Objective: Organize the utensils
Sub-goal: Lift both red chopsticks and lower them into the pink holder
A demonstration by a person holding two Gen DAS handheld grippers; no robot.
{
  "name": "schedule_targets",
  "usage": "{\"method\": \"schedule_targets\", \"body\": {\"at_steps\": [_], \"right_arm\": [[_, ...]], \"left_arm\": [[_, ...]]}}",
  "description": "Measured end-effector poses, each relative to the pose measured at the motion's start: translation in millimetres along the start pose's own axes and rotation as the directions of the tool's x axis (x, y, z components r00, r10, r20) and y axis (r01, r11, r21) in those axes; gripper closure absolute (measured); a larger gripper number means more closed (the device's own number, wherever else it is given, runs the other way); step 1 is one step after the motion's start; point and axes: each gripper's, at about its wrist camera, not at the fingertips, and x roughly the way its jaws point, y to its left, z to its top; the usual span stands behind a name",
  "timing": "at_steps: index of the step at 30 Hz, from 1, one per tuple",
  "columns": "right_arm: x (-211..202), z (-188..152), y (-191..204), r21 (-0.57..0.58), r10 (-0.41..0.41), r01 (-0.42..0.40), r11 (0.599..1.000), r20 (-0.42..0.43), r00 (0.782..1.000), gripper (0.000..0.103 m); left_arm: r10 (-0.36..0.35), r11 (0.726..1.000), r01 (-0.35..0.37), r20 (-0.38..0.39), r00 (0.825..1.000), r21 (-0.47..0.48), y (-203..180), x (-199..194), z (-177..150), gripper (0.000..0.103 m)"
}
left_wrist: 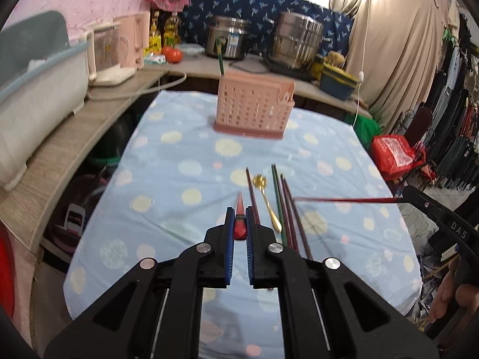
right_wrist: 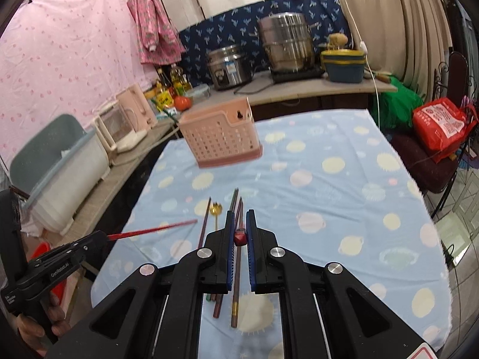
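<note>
My left gripper (left_wrist: 239, 208) is shut on a red chopstick (left_wrist: 239, 224) that points forward from between its pads. In the right wrist view this gripper (right_wrist: 103, 234) comes in from the left, its chopstick (right_wrist: 152, 229) reaching over the cloth. My right gripper (right_wrist: 239, 214) is shut on a second red chopstick (right_wrist: 239, 238); it also shows at the right (left_wrist: 402, 199) with its chopstick (left_wrist: 344, 199) held level. Below both lie several dark chopsticks (left_wrist: 287, 209) and a gold spoon (left_wrist: 271, 209) on the blue tablecloth (left_wrist: 179, 149). A pink slotted utensil basket (left_wrist: 254, 110) stands at the far end, a green chopstick (left_wrist: 221, 59) upright in it.
A wooden counter (left_wrist: 60, 149) curves along the left and back with a dish tub (left_wrist: 36, 89), pink kettles (left_wrist: 119, 51), oil bottles, a tomato (left_wrist: 172, 53) and steel pots (left_wrist: 296, 39). A red bag (right_wrist: 440, 125) sits on a chair to the right.
</note>
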Motion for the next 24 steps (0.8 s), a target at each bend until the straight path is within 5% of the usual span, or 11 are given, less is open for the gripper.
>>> {"method": "schedule_targets", "body": {"at_steps": [12, 24], "right_arm": [[-3.7, 66.8, 10.6, -0.047, 0.002, 0.003, 0.999, 0.123, 0.992, 0.096], [41.0, 161.3, 16.7, -0.063, 0.022, -0.010, 0.998, 0.197, 0.980, 0.096]], "left_arm": [[0.018, 0.999, -0.023, 0.156, 0.988, 0.028, -6.5, -12.5, 79.0, 0.096], [0.040, 0.996, -0.058, 0.264, 0.964, 0.060, -11.7, 13.3, 181.2, 0.096]]}}
